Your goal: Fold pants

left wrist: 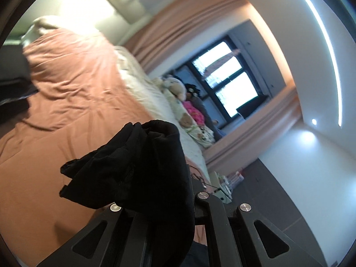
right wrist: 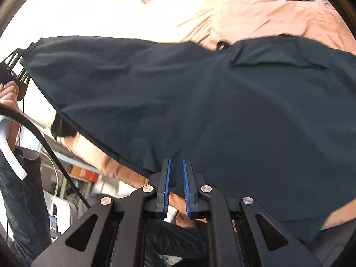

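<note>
In the left wrist view, a bunch of the dark pants (left wrist: 138, 162) is seen squeezed tight in the left gripper (left wrist: 155, 200). Its fingers are hidden under the cloth, but they are pressed together on it. The pants are held up above the bed (left wrist: 73, 89), which is covered by an orange sheet. Soft toys (left wrist: 178, 89) are lined up at the far side of the bed, near the window (left wrist: 224, 80). The cloth is most likely held high so that it can hang free and be pulled flat.

In the right wrist view, the pants (right wrist: 200, 93) are seen spread wide, stretched over the bed (right wrist: 267, 15). One edge is pinched in the right gripper (right wrist: 176, 178); its blue fingers (right wrist: 168, 178) stand narrow, with the thin cloth caught between them. The far corner of the pants is held by the left gripper (right wrist: 15, 71), with a hand (right wrist: 9, 95) just below it. The pants are probably gripped at two ends so that they are kept tight and smooth before a fold is made. No fold can be seen yet.
</note>
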